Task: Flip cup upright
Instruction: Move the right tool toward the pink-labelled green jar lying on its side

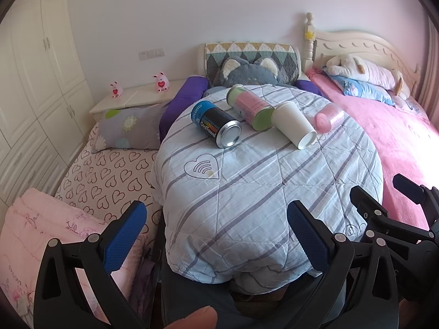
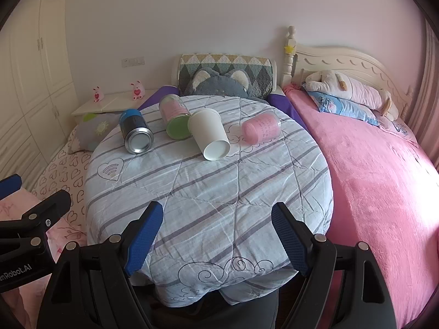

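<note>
A striped quilt [image 2: 208, 192] covers a round counter between two beds, and four containers lie toppled in a row along its far side. From the left: a blue-and-black can [image 2: 135, 131], a green-lidded jar [image 2: 174, 116], the white cup [image 2: 210, 134] and a small pink cup [image 2: 260, 129]. The white cup lies on its side, long axis running far to near, its base toward the grippers and its wide mouth away, touching the jar. Both the left gripper [image 1: 216, 235] and the right gripper [image 2: 216, 240] hover at the near edge, jaws spread wide and empty. The right one looks better lined up with the cup.
</note>
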Action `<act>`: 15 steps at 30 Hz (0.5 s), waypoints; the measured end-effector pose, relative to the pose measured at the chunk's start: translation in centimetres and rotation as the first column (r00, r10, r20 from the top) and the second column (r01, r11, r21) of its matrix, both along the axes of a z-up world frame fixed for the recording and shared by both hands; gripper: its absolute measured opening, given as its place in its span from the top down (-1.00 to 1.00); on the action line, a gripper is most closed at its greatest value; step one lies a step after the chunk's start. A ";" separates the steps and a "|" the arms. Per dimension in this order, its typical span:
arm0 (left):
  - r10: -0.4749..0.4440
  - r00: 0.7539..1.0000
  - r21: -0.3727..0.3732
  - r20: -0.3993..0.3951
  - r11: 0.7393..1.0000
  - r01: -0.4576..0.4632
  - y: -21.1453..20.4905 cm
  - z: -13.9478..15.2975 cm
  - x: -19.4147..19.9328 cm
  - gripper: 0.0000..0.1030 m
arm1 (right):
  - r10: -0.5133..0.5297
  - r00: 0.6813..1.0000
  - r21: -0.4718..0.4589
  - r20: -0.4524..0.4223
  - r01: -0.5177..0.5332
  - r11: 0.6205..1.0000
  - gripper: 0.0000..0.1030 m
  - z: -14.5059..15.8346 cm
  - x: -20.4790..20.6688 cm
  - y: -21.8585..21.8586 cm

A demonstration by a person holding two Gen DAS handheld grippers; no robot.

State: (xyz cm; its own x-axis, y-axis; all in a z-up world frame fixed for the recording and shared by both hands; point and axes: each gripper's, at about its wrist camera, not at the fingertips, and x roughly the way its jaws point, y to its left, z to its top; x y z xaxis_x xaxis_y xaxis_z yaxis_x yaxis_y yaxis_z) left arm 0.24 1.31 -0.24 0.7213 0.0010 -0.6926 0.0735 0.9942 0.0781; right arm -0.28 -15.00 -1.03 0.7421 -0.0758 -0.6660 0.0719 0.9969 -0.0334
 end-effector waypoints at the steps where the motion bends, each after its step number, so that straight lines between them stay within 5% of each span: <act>1: 0.000 1.000 0.000 0.001 1.000 0.000 0.0 0.0 0.0 -1.00 | 0.002 1.000 -0.003 0.000 -0.002 1.000 -0.60 0.0 0.0 0.1; 15: 0.012 1.000 0.000 -0.005 1.000 -0.012 0.4 -0.4 0.5 -1.00 | 0.016 1.000 -0.014 -0.004 -0.016 1.000 -0.60 0.1 0.5 0.7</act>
